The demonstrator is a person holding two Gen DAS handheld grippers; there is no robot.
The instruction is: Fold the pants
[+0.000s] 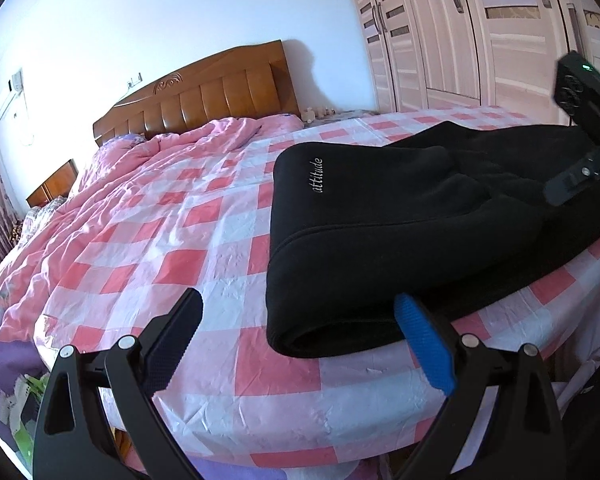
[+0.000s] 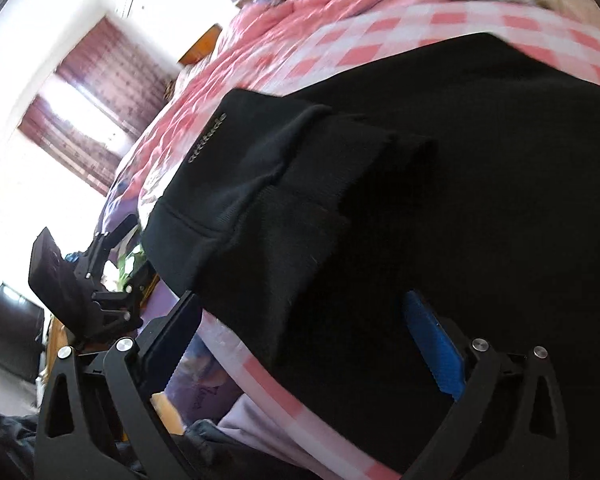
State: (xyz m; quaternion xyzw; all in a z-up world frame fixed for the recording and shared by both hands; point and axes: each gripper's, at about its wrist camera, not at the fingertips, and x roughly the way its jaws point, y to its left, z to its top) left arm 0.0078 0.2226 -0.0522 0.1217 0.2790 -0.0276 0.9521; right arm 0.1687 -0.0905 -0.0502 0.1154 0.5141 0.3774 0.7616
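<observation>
A bedroom: a bed [image 1: 180, 240] under a pink-and-white checked sheet, wooden headboard [image 1: 204, 92] at eleven o'clock, pale wardrobe [image 1: 460, 32] at one. The black pants [image 1: 400, 232] lie folded near the bed's edge, at three o'clock from my left fingers [image 1: 300, 340]. Both my left and right fingers [image 2: 304, 344] are spread wide, holding nothing. I judge the next fold wants an even grip on both layers at the near hem, lifted level.

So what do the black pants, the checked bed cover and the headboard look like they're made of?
Pants: soft matte knit, probably fleece or sweatshirt cotton; fuzzy surface, ribbed band, stitched lettering.
Bed cover: thin woven fabric, likely cotton; fine crinkles, slight sheen.
Headboard: glossy varnished wood with a carved top; its shiny padded-looking panels could be leather or lacquered wood, hard to tell.
</observation>
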